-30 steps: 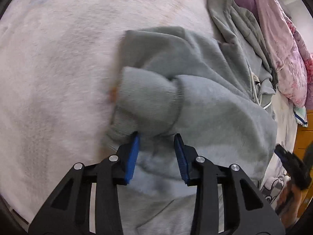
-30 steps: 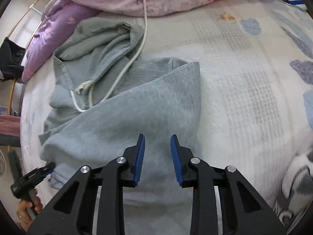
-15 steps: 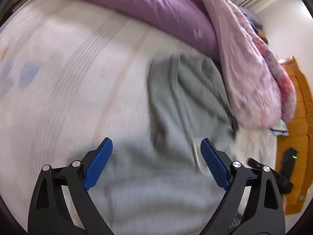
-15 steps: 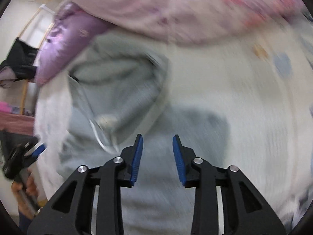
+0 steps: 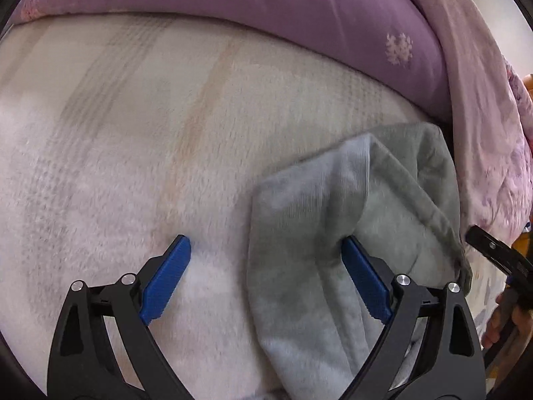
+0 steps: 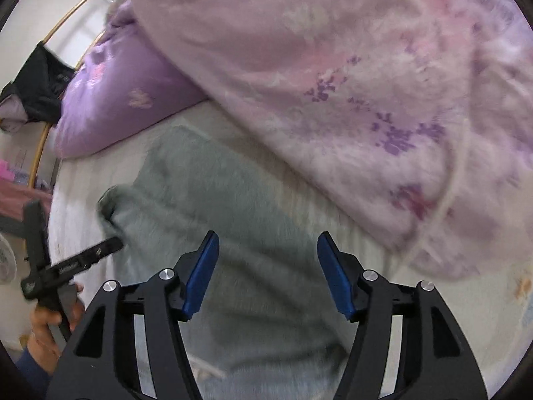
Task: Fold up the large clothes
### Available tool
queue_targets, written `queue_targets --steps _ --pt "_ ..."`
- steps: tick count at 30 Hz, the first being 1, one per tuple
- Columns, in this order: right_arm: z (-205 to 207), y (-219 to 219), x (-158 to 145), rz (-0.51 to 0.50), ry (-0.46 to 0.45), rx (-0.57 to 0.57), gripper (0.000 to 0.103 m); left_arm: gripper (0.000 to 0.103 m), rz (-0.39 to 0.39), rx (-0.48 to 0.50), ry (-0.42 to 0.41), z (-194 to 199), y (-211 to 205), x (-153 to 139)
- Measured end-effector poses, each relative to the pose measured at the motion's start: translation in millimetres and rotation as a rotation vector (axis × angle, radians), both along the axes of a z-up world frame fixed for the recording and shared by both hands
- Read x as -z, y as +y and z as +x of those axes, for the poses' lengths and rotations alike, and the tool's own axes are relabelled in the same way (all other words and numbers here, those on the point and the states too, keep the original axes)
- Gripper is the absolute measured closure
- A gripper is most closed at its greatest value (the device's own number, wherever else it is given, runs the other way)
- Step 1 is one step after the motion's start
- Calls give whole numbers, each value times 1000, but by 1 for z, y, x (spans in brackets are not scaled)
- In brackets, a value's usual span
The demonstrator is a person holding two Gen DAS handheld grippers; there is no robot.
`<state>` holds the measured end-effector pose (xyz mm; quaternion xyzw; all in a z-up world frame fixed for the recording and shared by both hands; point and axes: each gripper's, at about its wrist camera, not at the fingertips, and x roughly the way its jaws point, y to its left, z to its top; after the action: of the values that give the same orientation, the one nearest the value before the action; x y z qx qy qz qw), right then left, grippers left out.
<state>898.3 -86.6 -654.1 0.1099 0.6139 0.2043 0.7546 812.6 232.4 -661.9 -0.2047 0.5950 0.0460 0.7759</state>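
A grey hooded sweatshirt lies on the pale bed sheet; its hood end shows in both views. My left gripper is open wide, its jaws spanning the hood's left edge, holding nothing. My right gripper is open over the grey sweatshirt, holding nothing. The left gripper's black frame and the hand holding it show at the left of the right wrist view. The right gripper's frame shows at the right edge of the left wrist view.
A purple pillow lies along the far side of the bed. A pink floral quilt is heaped just beyond the hood, close to the right gripper. A black garment hangs on a rack at the far left.
Both grippers have moved up from the sweatshirt's body to its hood end. The left gripper let go of the folded sleeve cuff and opened wide. The right gripper opened wider.
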Motion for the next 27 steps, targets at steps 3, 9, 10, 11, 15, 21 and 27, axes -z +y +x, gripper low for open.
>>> queue_targets --steps 3,9,10,11,15,21,27 --pt "7 4 18 -5 51 7 44 13 33 34 -25 8 -6 0" --pt "-14 1 -6 3 -62 15 96 93 135 151 -90 8 -33 -19" --pt "-21 -2 -16 17 -96 13 96 93 148 158 -119 4 -36 -28" --pt "-29 -6 -27 42 -122 13 96 94 145 166 -161 -4 -38 -40" --pt "-81 -23 -80 94 -255 -29 96 94 104 178 -280 -49 -38 -82" --pt "-188 -58 -129 169 -319 -55 96 94 79 184 -353 -163 -46 -128" --pt "-304 -76 -101 77 -165 -36 95 81 -43 209 -210 -265 -67 -98"
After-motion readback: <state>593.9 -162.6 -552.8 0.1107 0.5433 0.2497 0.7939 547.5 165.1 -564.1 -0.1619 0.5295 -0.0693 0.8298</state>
